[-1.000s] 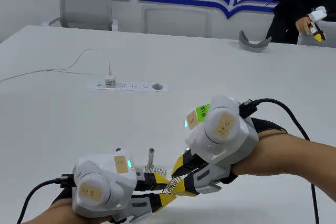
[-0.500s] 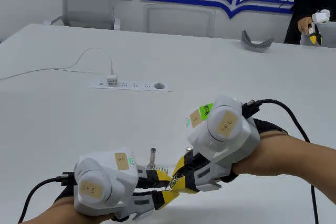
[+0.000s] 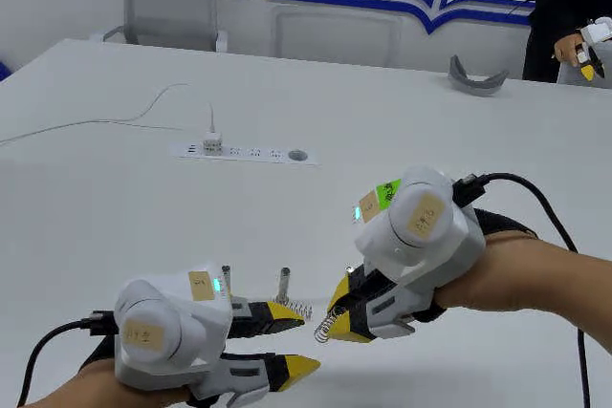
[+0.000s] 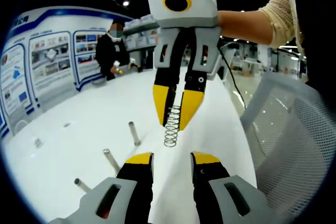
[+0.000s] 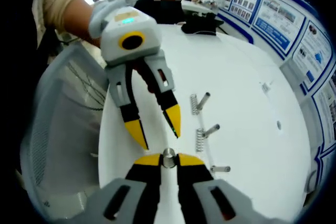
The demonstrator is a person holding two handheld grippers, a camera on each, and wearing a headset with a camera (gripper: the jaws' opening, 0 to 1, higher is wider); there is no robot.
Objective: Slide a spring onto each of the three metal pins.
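White table (image 3: 115,207), left claw (image 3: 308,339) withdrawn, right claw (image 4: 174,123) apparently gripping spring (image 3: 326,325)

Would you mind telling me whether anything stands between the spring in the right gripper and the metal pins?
Nothing visible does. The right gripper holds the spring close to the pins, with bare table between them. The open left gripper sits to one side of that route, not across it.

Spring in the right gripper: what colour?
Silver metal; the spring in the right gripper shows best in the left gripper view.
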